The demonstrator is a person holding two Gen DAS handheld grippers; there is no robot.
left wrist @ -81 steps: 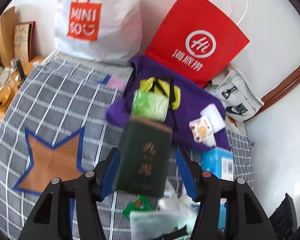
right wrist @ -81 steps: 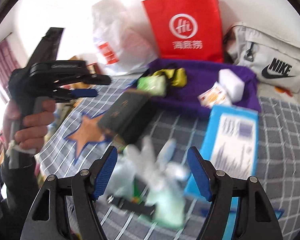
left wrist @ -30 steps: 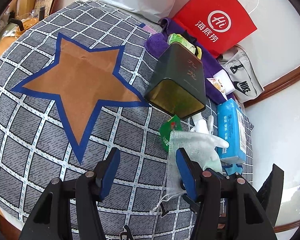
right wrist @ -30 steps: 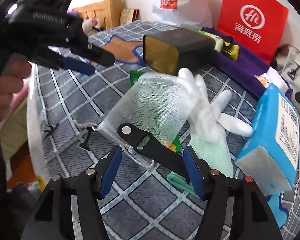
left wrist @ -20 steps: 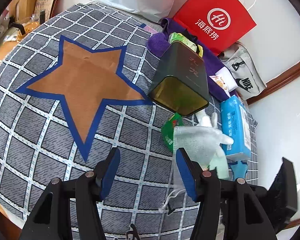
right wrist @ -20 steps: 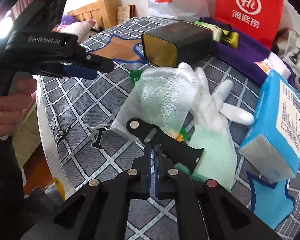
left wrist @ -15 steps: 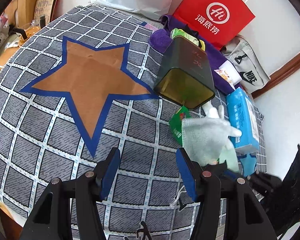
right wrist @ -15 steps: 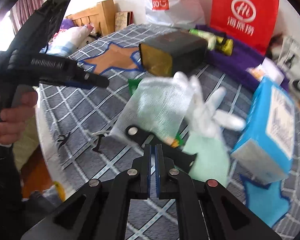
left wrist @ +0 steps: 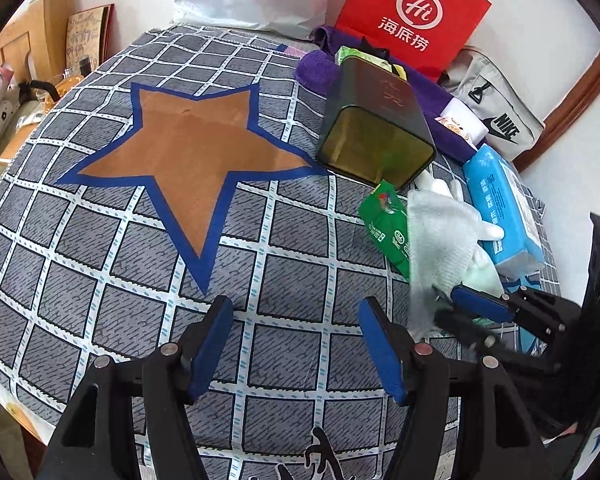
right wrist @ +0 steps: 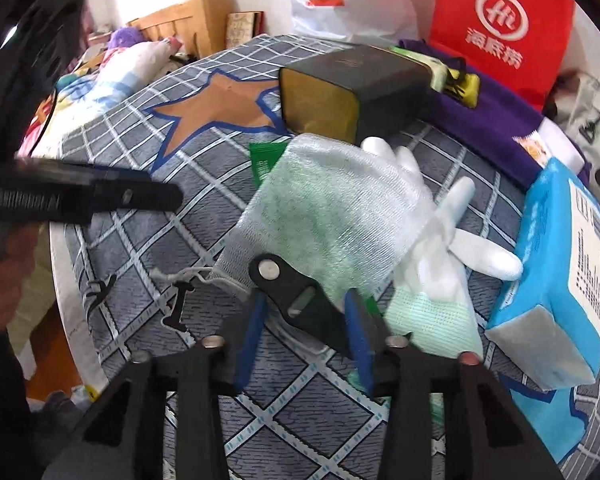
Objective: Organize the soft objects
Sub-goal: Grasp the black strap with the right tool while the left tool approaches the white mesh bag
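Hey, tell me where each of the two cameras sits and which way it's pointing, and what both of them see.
Left wrist: on the left gripper, angled down at the star bedspread; its jaws are opening, nothing between them; right gripper at the right edge.
Right wrist: on the right gripper, angled down at the mesh pouch and black clip; jaws opening around the clip; left gripper and hand at left.
Shared: dark tin, white glove, blue tissue pack.
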